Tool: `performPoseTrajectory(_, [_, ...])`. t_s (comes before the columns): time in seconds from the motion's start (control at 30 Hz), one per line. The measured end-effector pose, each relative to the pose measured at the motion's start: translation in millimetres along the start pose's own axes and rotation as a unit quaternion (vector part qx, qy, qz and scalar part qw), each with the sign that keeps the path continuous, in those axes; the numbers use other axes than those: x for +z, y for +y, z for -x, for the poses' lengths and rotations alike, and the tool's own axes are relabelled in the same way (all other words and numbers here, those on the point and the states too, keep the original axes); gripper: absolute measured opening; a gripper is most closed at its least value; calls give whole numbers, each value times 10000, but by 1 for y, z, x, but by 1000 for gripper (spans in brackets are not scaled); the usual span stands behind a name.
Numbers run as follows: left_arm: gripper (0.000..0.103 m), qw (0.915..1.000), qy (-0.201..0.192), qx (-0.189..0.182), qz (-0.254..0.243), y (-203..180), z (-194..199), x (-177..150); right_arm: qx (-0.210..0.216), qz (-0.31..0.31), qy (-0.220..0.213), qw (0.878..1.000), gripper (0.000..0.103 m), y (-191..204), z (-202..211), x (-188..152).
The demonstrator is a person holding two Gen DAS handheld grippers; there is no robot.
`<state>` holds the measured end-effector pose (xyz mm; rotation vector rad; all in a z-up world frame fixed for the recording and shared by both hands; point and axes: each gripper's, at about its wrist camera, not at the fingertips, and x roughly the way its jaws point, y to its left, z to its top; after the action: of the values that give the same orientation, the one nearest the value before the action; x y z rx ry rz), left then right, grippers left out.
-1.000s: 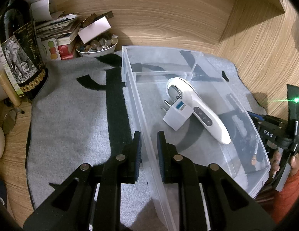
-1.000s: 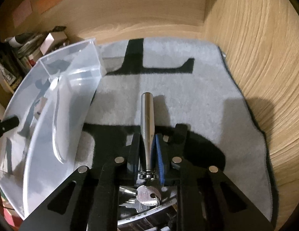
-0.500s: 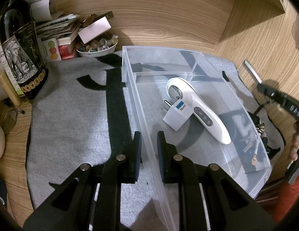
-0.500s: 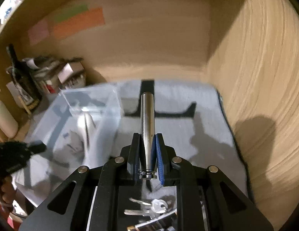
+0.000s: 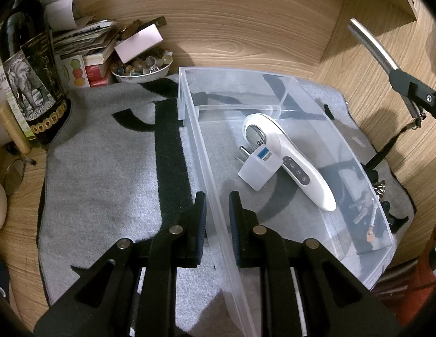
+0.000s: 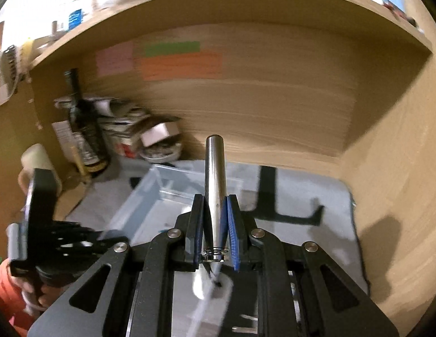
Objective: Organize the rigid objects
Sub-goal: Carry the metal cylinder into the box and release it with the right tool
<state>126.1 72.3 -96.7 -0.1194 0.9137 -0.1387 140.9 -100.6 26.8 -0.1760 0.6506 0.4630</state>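
Observation:
A clear plastic bin (image 5: 189, 112) stands on the grey mat and holds a white handheld device (image 5: 288, 163) and a white plug adapter (image 5: 257, 171). My left gripper (image 5: 217, 205) straddles the bin's near left wall, shut on it. At the upper right, my right gripper (image 5: 397, 78) is raised beside the bin, shut on a metal cylinder (image 5: 369, 45). A black strap (image 5: 386, 146) hangs from the cylinder to a bunch of keys (image 5: 378, 188) by the bin's right wall. In the blurred right wrist view the cylinder (image 6: 215, 185) sticks forward from the right gripper (image 6: 215, 199), above the bin (image 6: 150, 196).
The grey mat (image 5: 105, 168) with black markings covers the wooden desk. A dark bottle (image 5: 29, 84), a stack of papers and boxes (image 5: 91, 45) and a bowl of small items (image 5: 142, 68) crowd the back left corner. Wooden walls close the back and right.
My right gripper has risen from the mat with the metal cylinder, and its strap and keys trail below. The left gripper and the bin have stayed put.

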Motion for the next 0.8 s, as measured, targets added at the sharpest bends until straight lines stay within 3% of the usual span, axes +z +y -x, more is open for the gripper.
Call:
performPoseTrajectory(0.3, [16, 10000, -8, -11, 7, 0, 0, 0, 445, 397, 306, 9978, 14, 39, -22, -10])
performPoseTrajectory(0.8, [16, 10000, -8, -23, 24, 0, 0, 0, 788, 673, 1529, 9828, 15, 58, -75, -53])
